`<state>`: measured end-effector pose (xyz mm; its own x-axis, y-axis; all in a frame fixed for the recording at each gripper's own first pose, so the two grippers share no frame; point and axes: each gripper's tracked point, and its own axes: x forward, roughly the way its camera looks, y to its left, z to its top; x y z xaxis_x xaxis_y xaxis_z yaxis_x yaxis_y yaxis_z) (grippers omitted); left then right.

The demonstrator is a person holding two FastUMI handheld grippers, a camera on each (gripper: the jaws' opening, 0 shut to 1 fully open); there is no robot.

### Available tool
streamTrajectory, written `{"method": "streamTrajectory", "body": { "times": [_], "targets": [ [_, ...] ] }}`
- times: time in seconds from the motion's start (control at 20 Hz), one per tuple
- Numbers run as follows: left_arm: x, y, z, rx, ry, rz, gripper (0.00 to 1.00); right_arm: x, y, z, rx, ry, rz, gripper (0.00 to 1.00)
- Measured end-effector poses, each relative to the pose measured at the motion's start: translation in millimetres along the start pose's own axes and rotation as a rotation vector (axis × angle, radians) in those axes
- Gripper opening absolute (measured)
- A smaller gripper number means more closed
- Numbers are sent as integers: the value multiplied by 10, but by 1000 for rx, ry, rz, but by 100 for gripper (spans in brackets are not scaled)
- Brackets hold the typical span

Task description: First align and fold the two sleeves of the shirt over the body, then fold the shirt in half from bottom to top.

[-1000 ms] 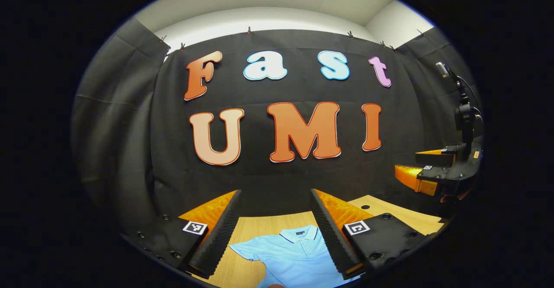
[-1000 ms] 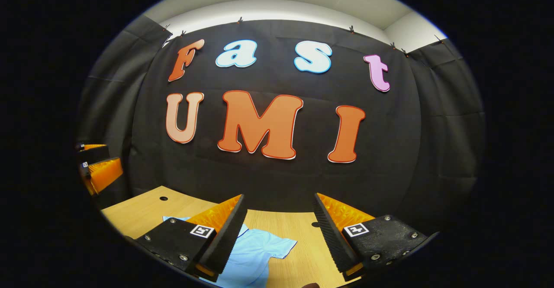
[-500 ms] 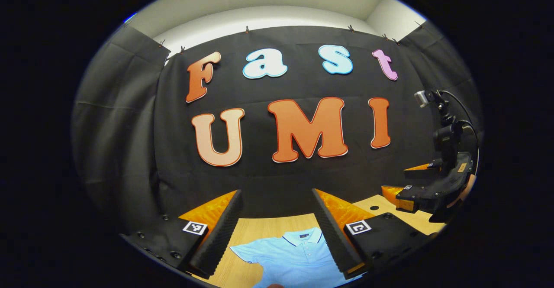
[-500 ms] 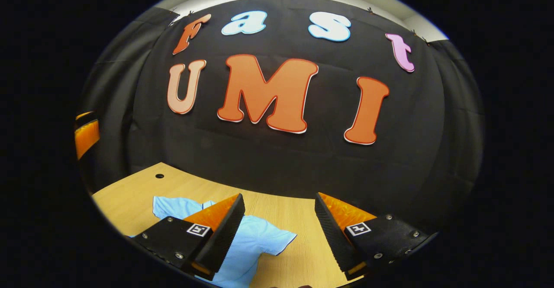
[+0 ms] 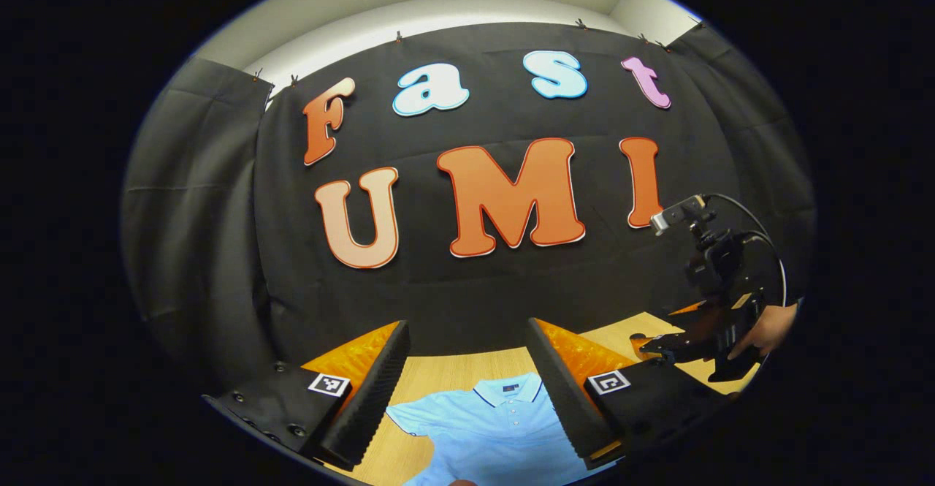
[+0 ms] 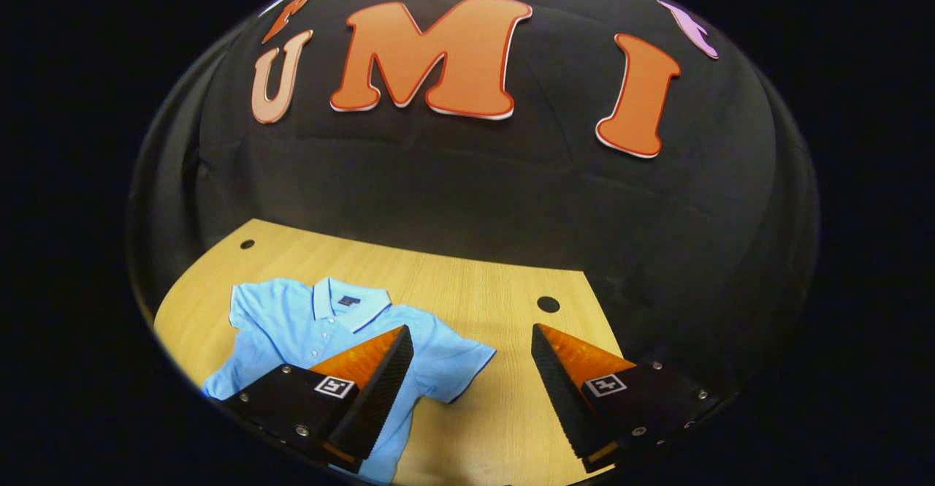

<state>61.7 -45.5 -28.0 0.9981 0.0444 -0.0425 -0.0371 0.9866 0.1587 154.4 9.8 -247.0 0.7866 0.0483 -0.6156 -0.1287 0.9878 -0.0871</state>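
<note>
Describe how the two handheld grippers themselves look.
Each gripper, left gripper and right gripper, has two wedge-shaped fingers with ribbed inner faces on black bolted blocks bearing square black-and-white tags. Seen from the left gripper view, the right one carries a small camera with a looping black cable.

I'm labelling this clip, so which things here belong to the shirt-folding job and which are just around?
Part of the job:
- light blue polo shirt, lying flat with both sleeves still spread
- left hand-held gripper, open
- right hand-held gripper, open

Just around:
- wooden table with its holes
- black cloth wall
</note>
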Motion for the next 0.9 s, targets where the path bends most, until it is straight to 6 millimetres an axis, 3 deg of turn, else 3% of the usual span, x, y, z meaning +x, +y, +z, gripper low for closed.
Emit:
{"method": "streamTrajectory", "body": {
  "times": [0.25,0.65,0.9],
  "targets": [
    [-70,-88,-167,15,62,31,100,364,44,-408,44,175,34,98],
    [-114,76,-444,8,162,119,100,831,40,-945,89,396,19,98],
    [-145,171,-606,18,219,160,100,1067,125,-1156,102,490,34,97]
  ]
}}
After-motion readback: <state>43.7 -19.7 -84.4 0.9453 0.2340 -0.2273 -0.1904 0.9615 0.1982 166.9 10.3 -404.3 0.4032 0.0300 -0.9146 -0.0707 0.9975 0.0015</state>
